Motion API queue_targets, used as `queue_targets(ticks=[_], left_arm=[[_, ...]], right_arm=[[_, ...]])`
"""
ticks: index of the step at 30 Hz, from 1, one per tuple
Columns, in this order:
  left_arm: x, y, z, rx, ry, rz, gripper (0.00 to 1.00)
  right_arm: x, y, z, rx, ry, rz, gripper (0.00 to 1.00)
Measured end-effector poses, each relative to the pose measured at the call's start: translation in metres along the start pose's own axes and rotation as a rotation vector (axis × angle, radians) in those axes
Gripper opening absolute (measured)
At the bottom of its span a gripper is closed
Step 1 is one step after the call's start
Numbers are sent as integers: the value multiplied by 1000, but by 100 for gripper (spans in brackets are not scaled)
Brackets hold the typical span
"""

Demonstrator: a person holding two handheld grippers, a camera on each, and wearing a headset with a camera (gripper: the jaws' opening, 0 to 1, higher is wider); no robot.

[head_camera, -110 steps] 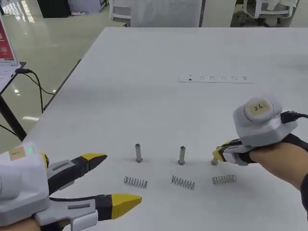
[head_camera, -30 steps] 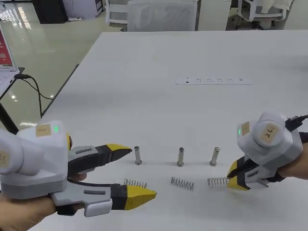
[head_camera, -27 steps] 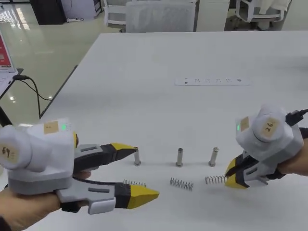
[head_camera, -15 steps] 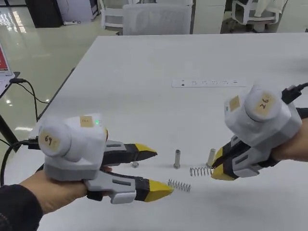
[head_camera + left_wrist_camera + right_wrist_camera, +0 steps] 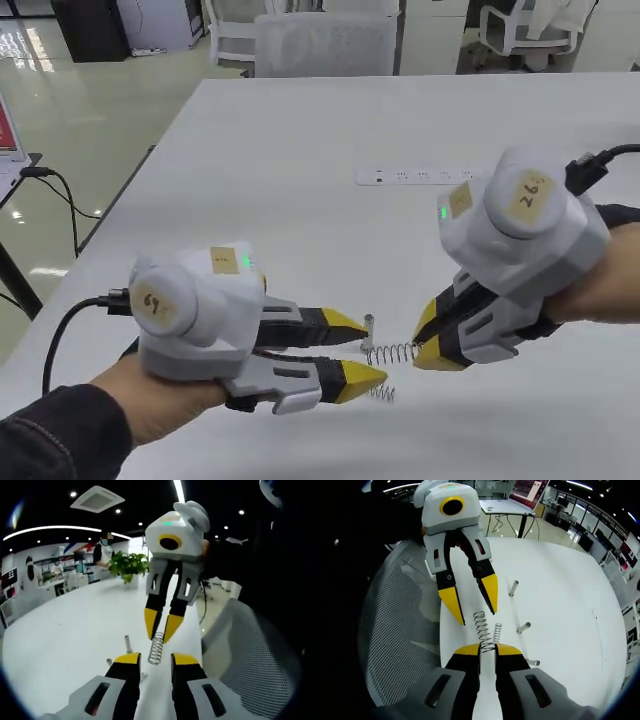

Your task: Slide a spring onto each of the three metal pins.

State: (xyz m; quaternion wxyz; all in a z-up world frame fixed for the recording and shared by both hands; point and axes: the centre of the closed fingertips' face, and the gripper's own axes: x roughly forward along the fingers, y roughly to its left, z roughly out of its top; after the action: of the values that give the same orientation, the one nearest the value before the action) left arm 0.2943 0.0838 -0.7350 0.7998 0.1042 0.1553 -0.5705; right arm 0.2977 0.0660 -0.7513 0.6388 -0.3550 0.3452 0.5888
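Steel spring (image 5: pixel 392 352) pinched at one end by right hand-held gripper (image 5: pixel 425 347); free end betw. spread tips of left hand-held gripper (image 5: pixel 358 350), pin (image 5: pixel 368 322) just behind, 2nd spring (image 5: pixel 383 393) on white counter (image 5: pixel 300 200) close by. Left gripper view: own jaws apart, spring reaching in betw. them. Right gripper view: jaws clamped on spring; 3 pins (image 5: pixel 523 628) on counter beside it.
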Motion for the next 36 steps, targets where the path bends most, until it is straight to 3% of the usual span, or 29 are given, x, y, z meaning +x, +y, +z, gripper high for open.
queue_targets(ticks=[8, 15, 29, 36], left_arm=[[4, -2, -4, 44, 22, -7, 4], [4, -1, -7, 58, 41, 6, 3], [4, -1, 0, 47, 12, 26, 2], [3, 2, 2, 35, -8, 38, 2]], right_arm=[[-2, 5, 4, -15, -5, 7, 7], [-10, 5, 12, -35, -20, -16, 7], [-28, 11, 58, -75, -184, -53, 7], [-29, 6, 61, -66, -218, -71, 8]])
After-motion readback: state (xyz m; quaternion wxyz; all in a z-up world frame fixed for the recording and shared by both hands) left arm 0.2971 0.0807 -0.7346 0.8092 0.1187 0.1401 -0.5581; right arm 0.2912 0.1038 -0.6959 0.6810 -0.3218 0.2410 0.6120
